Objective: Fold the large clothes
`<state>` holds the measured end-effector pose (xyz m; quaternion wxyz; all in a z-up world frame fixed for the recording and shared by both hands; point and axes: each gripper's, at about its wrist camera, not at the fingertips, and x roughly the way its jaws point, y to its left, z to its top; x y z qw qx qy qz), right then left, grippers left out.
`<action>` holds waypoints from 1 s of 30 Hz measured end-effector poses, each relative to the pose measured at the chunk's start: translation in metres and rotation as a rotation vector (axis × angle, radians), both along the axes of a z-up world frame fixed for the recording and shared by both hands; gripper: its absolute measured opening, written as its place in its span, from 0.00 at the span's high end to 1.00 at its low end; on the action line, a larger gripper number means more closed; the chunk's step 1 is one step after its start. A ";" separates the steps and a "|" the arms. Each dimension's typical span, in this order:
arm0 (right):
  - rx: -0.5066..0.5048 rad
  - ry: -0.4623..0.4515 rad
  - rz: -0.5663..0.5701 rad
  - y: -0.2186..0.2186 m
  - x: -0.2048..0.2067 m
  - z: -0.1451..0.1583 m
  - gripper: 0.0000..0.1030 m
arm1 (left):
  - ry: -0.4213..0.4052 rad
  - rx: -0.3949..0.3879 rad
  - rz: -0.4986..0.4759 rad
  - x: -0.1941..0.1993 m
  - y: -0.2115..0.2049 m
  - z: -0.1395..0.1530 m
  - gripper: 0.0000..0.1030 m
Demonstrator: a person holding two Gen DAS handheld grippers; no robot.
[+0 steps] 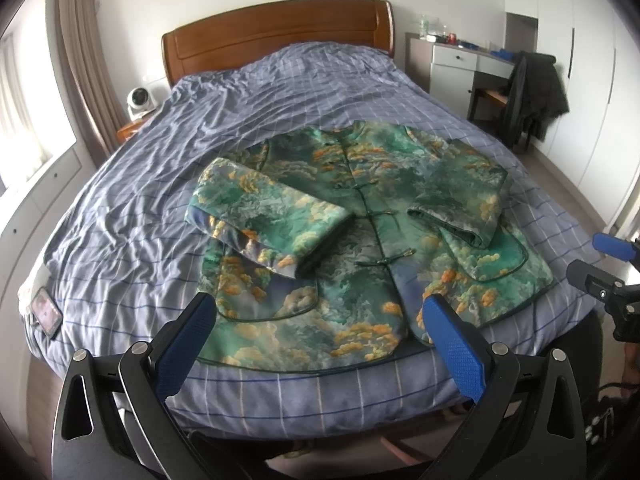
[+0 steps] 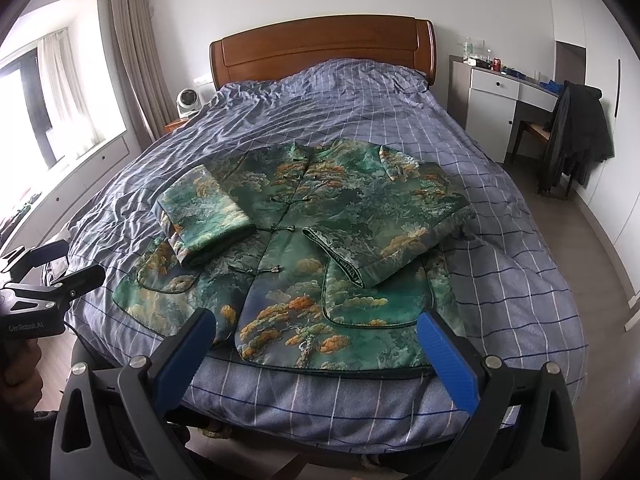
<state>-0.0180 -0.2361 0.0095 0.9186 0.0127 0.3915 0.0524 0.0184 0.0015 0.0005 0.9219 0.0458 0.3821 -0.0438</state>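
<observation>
We are looking over a green padded jacket (image 1: 360, 216) lying face up on the bed (image 1: 160, 160), collar toward the headboard (image 1: 280, 36), hem toward us — its long axis is running straight away from both tongs; both sleeves are lying folded in across the chest. We are holding the left gripper (image 1: 320, 316) spread wide and empty above the hem's left half; the right gripper (image 2: 316, 332) is hanging likewise spread and empty over the right half, so each is nearest its own hem corner — we are judging a hem-to-collar fold comes next.
</observation>
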 end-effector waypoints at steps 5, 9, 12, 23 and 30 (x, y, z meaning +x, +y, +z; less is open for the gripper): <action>0.011 0.004 0.006 -0.001 0.000 0.000 0.01 | 0.001 0.001 -0.001 0.000 0.000 0.000 0.00; 0.019 0.003 0.013 0.000 -0.001 0.000 0.01 | 0.000 0.000 -0.001 0.000 0.000 0.000 0.00; 0.031 0.005 0.015 0.000 -0.001 0.001 0.01 | 0.000 0.000 -0.001 0.000 0.000 0.000 0.00; 0.046 0.001 0.022 -0.002 -0.002 0.002 0.01 | -0.001 0.001 -0.001 0.000 -0.001 0.000 0.00; 0.045 0.002 0.023 -0.003 -0.002 0.001 0.01 | -0.002 0.002 -0.001 0.000 -0.001 0.000 0.00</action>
